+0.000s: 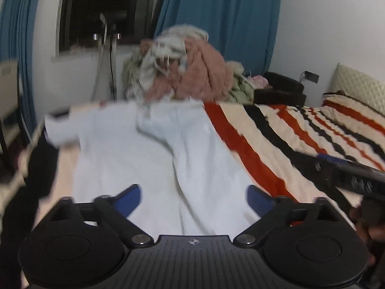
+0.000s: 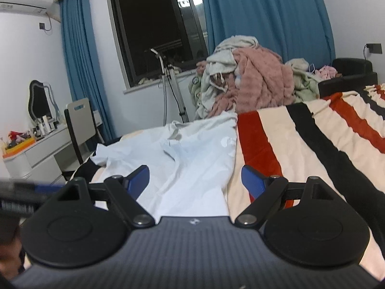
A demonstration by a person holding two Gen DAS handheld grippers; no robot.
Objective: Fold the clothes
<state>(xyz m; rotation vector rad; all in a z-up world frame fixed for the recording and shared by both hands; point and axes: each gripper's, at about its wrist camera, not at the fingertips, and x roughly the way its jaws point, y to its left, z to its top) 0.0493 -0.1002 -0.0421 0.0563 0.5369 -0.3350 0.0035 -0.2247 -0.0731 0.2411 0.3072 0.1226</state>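
A pale blue-white garment (image 1: 154, 149) lies spread on the bed (image 1: 284, 130), on top of a blanket with red, black and cream stripes (image 2: 312, 139). In the right wrist view the garment (image 2: 192, 159) reaches from near the tongs up toward the far edge of the bed, and one part of it hangs a little over the left side. A small pale logo shows on the cloth close to its right edge.

The left tongs (image 1: 193, 198) are apart, with both blue fingers (image 1: 130, 198) above the cloth — whether they touch it I cannot tell. The right tongs (image 2: 195, 180) are also apart, and nothing is between them; they sit over the right border of the garment, where it meets the striped blanket.

Behind the garment there is a big pile of clothes (image 2: 250, 82), pink, grey and light green. Blue curtains (image 2: 259, 12) hang on both sides of a dark window (image 2: 154, 24). On the left in the right wrist view stands a white desk (image 2: 36, 151) with small things on it, and a chair (image 2: 80, 122) is just beside it.
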